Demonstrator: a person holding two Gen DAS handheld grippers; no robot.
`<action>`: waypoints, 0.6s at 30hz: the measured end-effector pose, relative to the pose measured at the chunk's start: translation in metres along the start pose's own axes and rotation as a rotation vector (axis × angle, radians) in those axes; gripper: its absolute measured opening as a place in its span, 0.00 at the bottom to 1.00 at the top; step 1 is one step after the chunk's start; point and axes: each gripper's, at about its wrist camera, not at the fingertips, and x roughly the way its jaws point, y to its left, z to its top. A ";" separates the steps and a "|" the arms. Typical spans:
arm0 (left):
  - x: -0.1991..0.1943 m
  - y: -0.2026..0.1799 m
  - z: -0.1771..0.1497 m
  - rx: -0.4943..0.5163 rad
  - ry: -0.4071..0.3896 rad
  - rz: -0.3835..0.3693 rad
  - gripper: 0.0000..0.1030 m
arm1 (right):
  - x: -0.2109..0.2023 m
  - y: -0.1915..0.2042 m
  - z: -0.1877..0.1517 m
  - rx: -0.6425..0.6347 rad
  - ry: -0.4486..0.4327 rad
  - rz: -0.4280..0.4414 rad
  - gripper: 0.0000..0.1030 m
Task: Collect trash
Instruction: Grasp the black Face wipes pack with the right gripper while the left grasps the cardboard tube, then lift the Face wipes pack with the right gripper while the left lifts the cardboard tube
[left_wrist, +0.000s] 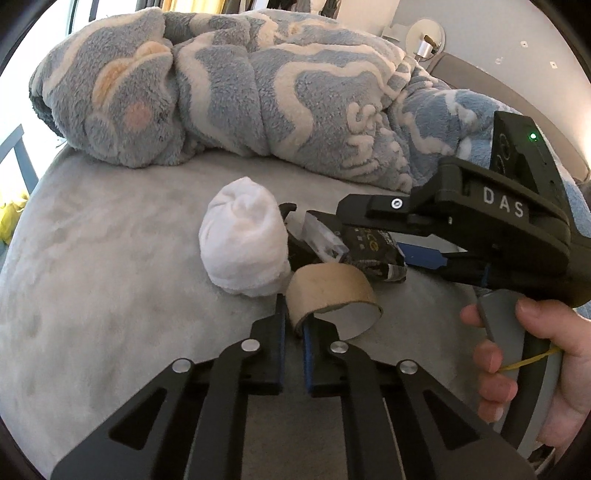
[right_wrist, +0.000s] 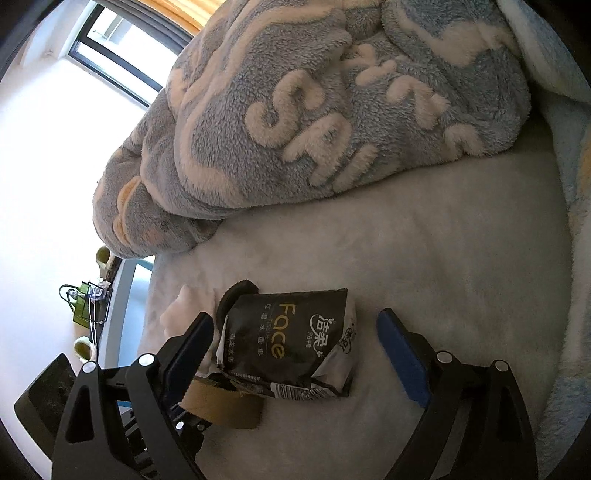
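The trash lay in a small cluster on the grey bed (left_wrist: 110, 295), in front of a bunched fleece blanket (left_wrist: 258, 92). All positions below are given relative to the cardboard tape core (left_wrist: 332, 291).

Left gripper (left_wrist: 293, 328): its fingers were nearly closed, pinching the near wall of the cardboard tape core, one blue pad inside the ring and one outside. The core lay on its side with its open end facing the camera in the left wrist view.

Right gripper (right_wrist: 295, 354): its fingers stood wide open and gripped nothing. The black tissue packet (right_wrist: 291, 339) lay between them, apart from both pads, immediately behind the core and partly overlapping it. The packet's long axis ran roughly along the fingers' pointing line, so closure would fall across its shorter width. Judged from this, the right gripper was the nearer one to the packet and needed only to close.

A balled white sock or cloth (left_wrist: 243, 240) sat just left of the core, touching it. A small clear-and-black item lay behind the core, beside the packet; its identity could not be determined.

Readable markings: "Face" and "TISSUE" in gold on the packet, with Chinese characters too small to read reliably; "DAS" on the right gripper's body; raised letters "SA" on the blanket.
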 end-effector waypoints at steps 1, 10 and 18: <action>-0.002 0.000 0.000 -0.002 -0.003 -0.005 0.07 | 0.000 0.000 0.000 -0.003 0.000 -0.003 0.88; -0.028 0.020 -0.006 -0.014 -0.026 -0.015 0.05 | 0.007 0.006 0.000 0.005 -0.005 -0.047 0.89; -0.052 0.046 -0.006 -0.041 -0.055 -0.009 0.04 | 0.025 0.039 -0.009 -0.208 0.020 -0.261 0.83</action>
